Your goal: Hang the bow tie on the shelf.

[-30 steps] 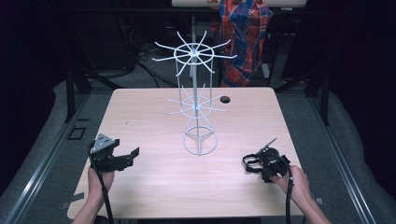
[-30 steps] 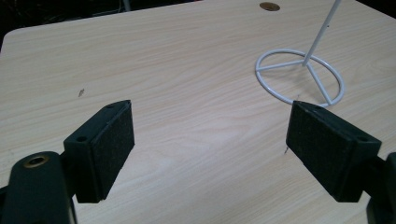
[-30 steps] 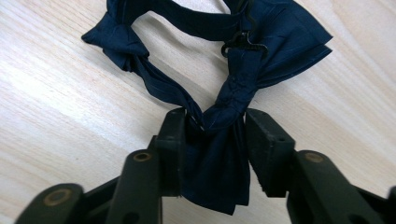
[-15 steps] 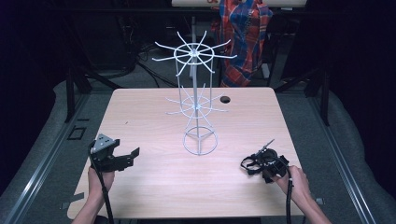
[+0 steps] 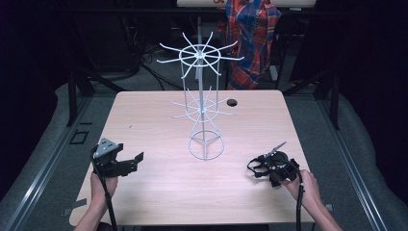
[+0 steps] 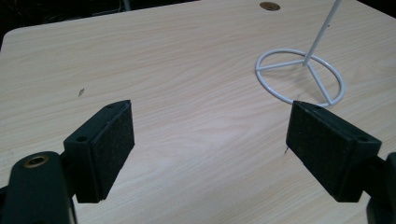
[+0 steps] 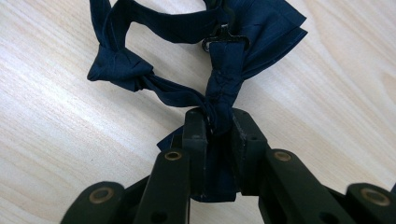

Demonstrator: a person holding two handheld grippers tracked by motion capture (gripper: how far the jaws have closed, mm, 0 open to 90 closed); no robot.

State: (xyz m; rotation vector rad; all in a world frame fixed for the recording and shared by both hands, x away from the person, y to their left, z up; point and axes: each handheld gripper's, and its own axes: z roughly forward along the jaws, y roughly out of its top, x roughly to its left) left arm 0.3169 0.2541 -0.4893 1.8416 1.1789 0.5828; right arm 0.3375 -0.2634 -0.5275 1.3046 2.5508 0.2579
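Wooden table (image 5: 159, 120): right tongs (image 7: 217, 128) pinch unlabelled navy bow tie (image 7: 177, 51).

Both grippers are matte black: the left gripper (image 5: 129, 162) carries a grey three-cornered plate, rough rectangular pads (image 6: 112, 140) and brass-coloured pivot screws; the right gripper (image 7: 217, 126) trails a black cable

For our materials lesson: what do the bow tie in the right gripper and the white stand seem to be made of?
Bow tie: dark navy woven fabric, matte, creased and folded; small dark clasp, probably metal. Stand: thin wire, probably metal, with a smooth white coating and ring base.
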